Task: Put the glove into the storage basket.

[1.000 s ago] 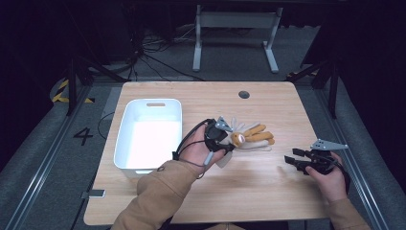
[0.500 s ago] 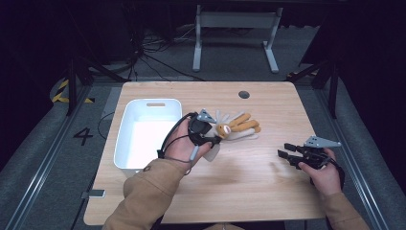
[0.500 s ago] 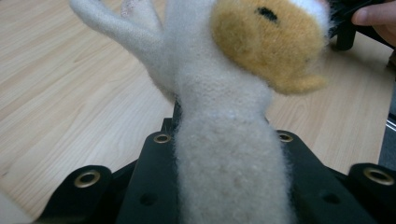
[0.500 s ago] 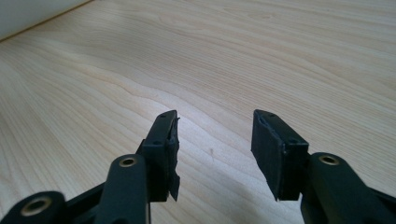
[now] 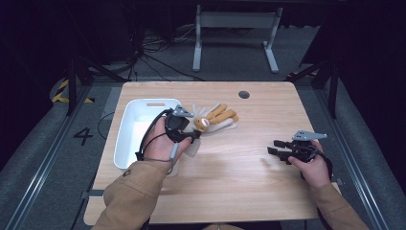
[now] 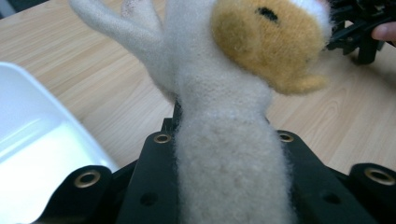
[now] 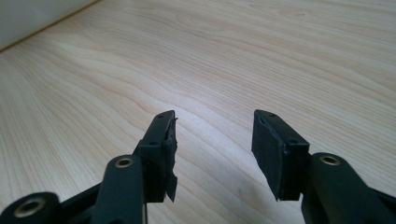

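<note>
The plush toy sits just left of the middle of the high view, lifted off the wooden table and clamped in the left gripper. It is cream and orange-brown, with soft limbs fanning toward the upper right. In the left gripper view its pale fuzzy body rises from the bottom centre between the 2 black jaws, which are clenched on it, and its orange-brown face fills the upper right. The white bin lies in the left part of the high view, just beside the left hand; its rim shows at the left edge of the left gripper view.

The right gripper rests low near the table in the right part of the high view, well apart from the toy. In the right gripper view its jaws stand apart with nothing but bare wood between them.

The work in hand looks like carrying the toy toward the bin. The main risk is the hold itself: the jaws pinch soft, compressible fur on a narrow part of the body, so a quick swing could let the toy slip out. The loose limbs could also catch the bin's near rim if the toy travels too low, leaving it draped over the edge rather than inside.
</note>
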The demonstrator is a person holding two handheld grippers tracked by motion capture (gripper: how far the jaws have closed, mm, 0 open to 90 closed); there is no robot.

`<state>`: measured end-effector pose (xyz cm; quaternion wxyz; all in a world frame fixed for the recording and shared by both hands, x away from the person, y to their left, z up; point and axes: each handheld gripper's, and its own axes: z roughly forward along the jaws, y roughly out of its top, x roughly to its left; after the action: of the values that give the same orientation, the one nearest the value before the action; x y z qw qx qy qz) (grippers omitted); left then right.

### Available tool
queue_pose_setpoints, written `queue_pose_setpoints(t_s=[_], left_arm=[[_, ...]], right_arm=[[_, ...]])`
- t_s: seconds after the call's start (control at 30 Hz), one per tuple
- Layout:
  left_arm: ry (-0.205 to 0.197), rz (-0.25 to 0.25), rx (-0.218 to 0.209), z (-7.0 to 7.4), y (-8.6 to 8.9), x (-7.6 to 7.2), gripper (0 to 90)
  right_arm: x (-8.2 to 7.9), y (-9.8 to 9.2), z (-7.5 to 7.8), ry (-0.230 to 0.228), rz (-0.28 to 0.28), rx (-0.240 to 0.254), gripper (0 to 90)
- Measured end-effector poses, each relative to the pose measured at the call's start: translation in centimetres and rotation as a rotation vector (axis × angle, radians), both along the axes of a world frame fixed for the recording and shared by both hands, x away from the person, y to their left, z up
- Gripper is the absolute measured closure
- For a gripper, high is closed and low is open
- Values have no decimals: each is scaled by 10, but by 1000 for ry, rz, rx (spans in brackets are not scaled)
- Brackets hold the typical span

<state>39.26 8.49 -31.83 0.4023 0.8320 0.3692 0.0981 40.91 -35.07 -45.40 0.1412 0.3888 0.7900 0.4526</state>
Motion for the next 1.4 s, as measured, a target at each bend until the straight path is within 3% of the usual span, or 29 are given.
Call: queue_pose_setpoints(t_s=[0.03,0.37,0.63,0.83,0.93,1.13,1.23,1.4], left_arm=[[0,26,-4,1,8,0,745],[31,163,-30,3,45,4,745],[43,232,-24,2,62,9,745],[92,340,-19,-1,75,13,745],[90,362,-17,-2,79,14,745],[117,427,-15,-12,89,19,744],[153,466,-8,-22,92,23,744],[162,501,-3,-31,96,29,744]], right_arm=[[2,2,0,11,7,20,497],[5,7,-1,15,19,28,479],[3,5,-3,19,16,28,476],[3,5,-4,36,22,35,467],[2,6,-5,36,27,29,466],[1,3,-4,35,23,36,463],[-1,2,-5,37,19,38,461],[-2,0,-5,40,15,39,458]])
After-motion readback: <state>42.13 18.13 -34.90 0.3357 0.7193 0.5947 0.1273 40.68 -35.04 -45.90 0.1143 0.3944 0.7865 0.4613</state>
